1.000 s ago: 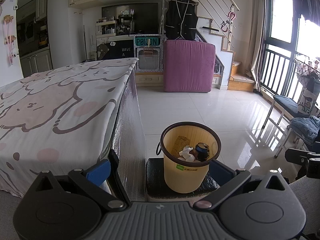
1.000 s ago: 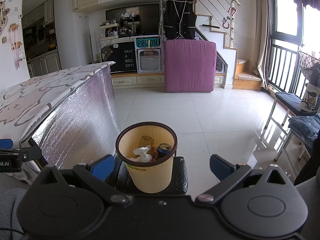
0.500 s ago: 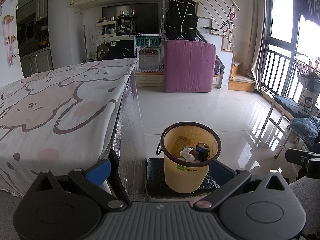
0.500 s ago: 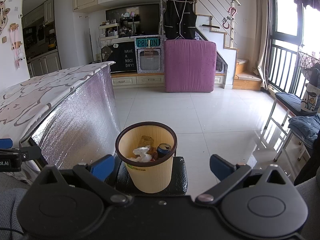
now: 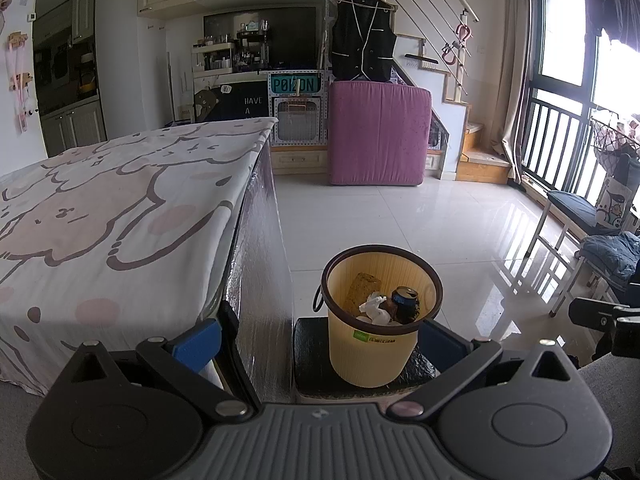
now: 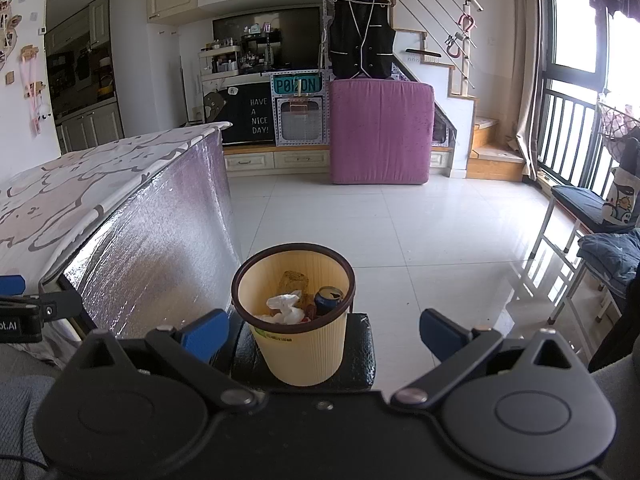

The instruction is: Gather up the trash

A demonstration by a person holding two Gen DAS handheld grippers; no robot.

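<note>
A pale yellow waste bin [image 5: 376, 356] [image 6: 306, 356] with a dark brown rim stands on a black stool [image 5: 310, 368] [image 6: 362, 360]. Inside lie a dark drink can [image 5: 405, 304] [image 6: 327, 299], crumpled white tissue [image 5: 374, 306] [image 6: 285, 306] and a brownish sponge-like piece [image 5: 362, 286] [image 6: 294, 280]. My left gripper [image 5: 320, 342] is open with nothing in it, its blue pads either side of the bin. My right gripper [image 6: 323, 334] is also open and empty, held just behind the bin.
A table [image 5: 120, 216] [image 6: 80, 184] with a pink cartoon cloth and silvery foil side stands left of the bin. A purple mattress [image 5: 378, 132] leans at the back. White chairs with blue cushions [image 5: 576, 208] stand right, by the window. Glossy tiled floor [image 6: 380, 232] lies between.
</note>
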